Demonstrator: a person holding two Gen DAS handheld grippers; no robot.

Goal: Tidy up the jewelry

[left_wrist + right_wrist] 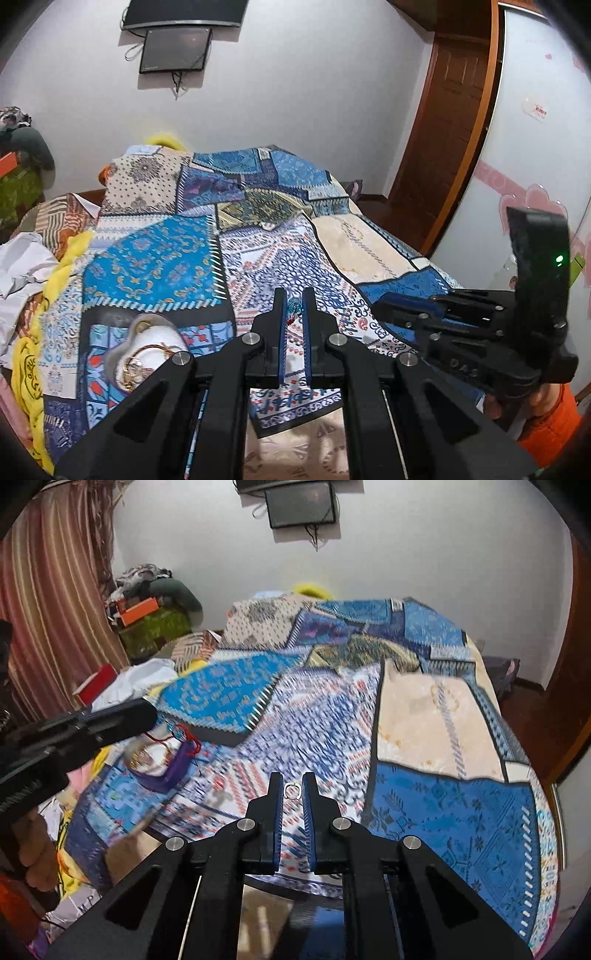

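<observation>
My left gripper (294,303) is shut on a blue beaded piece with red thread (293,307), held above the patterned bedspread (207,258). In the right wrist view the same piece (181,733) dangles from the left gripper, a red thread hanging over a heart-shaped jewelry box (155,764). That box (147,350), white inside with gold jewelry, lies left of my left gripper. My right gripper (293,789) is shut on a small silver ring (293,790) above the bedspread. The right gripper also shows at the right of the left wrist view (384,299).
White crumpled cloth (22,262) and yellow fabric (62,273) lie at the bed's left edge. A red box (99,683) sits beyond it. A wooden door (439,122) stands at the right. A dark screen (173,48) hangs on the wall.
</observation>
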